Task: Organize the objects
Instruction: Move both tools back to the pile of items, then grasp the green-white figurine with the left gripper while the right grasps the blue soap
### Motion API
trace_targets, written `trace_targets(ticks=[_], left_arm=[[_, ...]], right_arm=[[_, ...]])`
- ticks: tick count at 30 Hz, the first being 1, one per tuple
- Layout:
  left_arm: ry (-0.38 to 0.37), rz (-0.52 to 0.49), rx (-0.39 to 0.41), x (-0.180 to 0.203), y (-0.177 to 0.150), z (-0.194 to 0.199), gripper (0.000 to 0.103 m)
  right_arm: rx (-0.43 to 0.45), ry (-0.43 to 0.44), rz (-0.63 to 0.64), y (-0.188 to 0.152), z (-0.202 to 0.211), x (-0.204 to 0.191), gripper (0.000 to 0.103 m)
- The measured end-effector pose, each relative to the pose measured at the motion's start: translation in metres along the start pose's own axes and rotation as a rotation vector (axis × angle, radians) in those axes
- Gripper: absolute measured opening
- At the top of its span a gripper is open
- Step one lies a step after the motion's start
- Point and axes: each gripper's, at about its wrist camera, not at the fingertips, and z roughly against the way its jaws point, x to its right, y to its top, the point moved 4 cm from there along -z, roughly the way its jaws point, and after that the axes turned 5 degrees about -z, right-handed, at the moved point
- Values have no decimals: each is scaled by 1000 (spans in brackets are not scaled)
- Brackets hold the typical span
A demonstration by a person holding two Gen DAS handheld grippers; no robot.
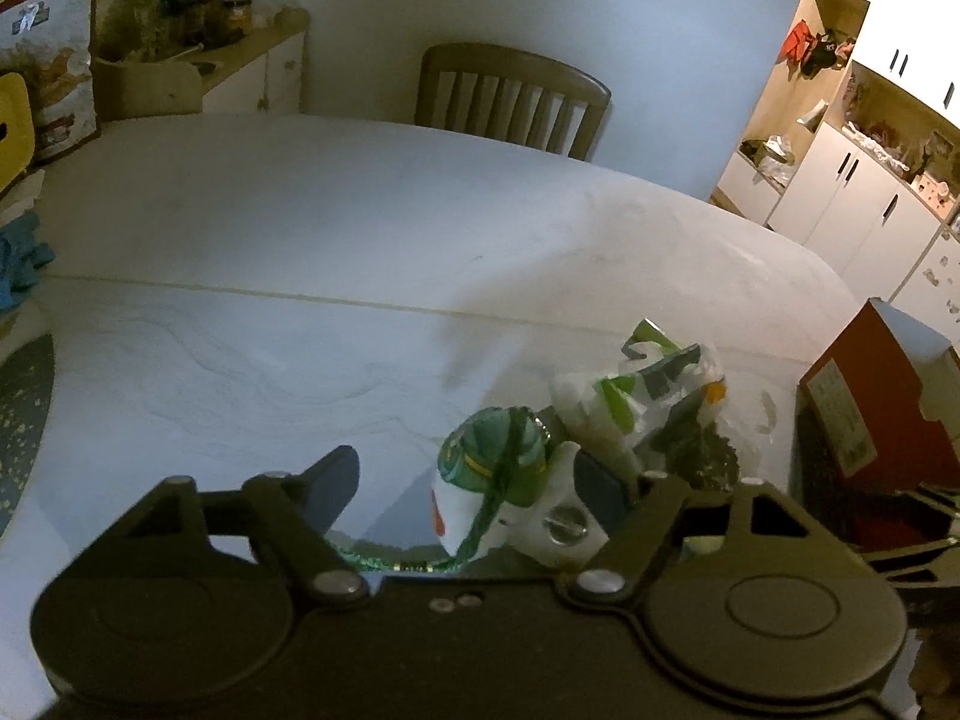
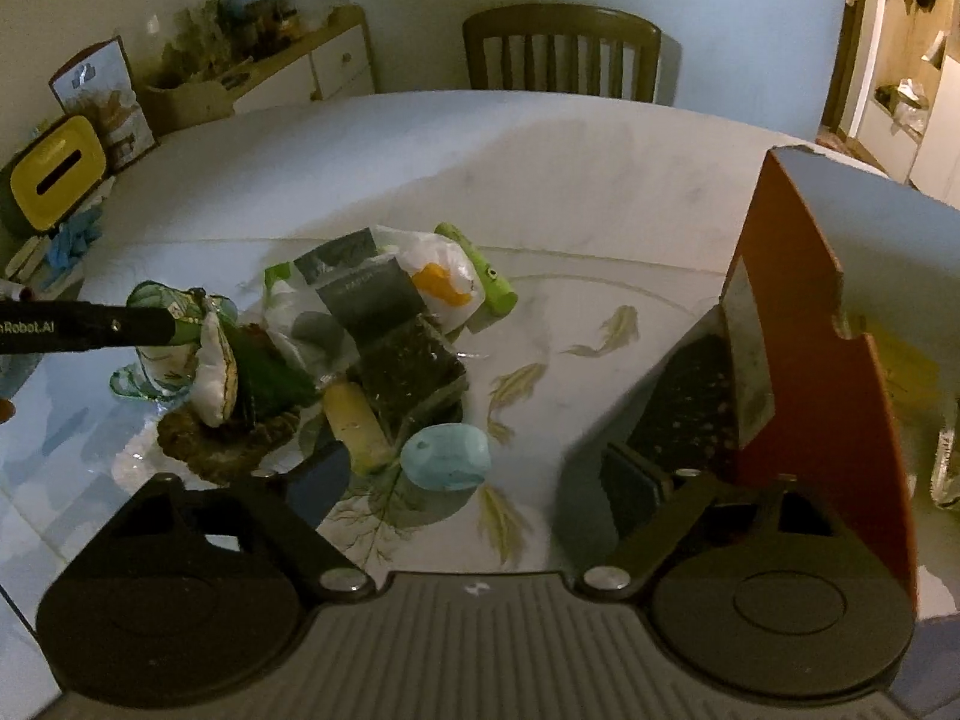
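Note:
A heap of small objects lies on the white table [image 1: 270, 228]. My left gripper [image 1: 471, 474] is down at the heap's left end, open around a white pouch with a green top [image 1: 492, 468]; the right finger is against it and the left finger stands apart. In the right wrist view one finger of the left gripper [image 2: 120, 324] reaches in from the left edge. My right gripper [image 2: 477, 471] is open low over the table, with a pale blue soap-like lump [image 2: 444, 456] lying loose between its fingers. A yellow tube [image 2: 357, 420], a dark sponge [image 2: 414, 372] and a green toy [image 2: 486, 276] lie in the heap.
An open red cardboard box [image 2: 798, 324] stands right of the heap, close to my right finger. A wooden chair [image 2: 561, 54] stands at the table's far side. A yellow tissue box [image 2: 57, 177], blue cloth [image 2: 72, 240] and a printed bag [image 1: 51, 66] sit at the left.

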Motion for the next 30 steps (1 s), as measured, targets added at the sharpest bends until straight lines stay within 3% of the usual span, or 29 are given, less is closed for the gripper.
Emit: trace_targets(ticks=[13, 18, 21, 25, 30], left_arm=[[-34, 22, -30, -7, 0, -10, 53], [-50, 35, -27, -9, -1, -9, 47], [-60, 44, -25, -9, 0, -9, 38], [-61, 52, -26, -10, 0, -9, 36], [-64, 81, -30, -10, -2, -6, 34]], right_arm=[[-50, 20, -21, 2, -21, 1, 64], [-67, 45, -30, 2, -25, 1, 59], [-70, 62, -31, 2, -26, -1, 54], [-68, 70, -26, 2, -27, -2, 52], [-64, 85, -24, 2, -26, -5, 40]])
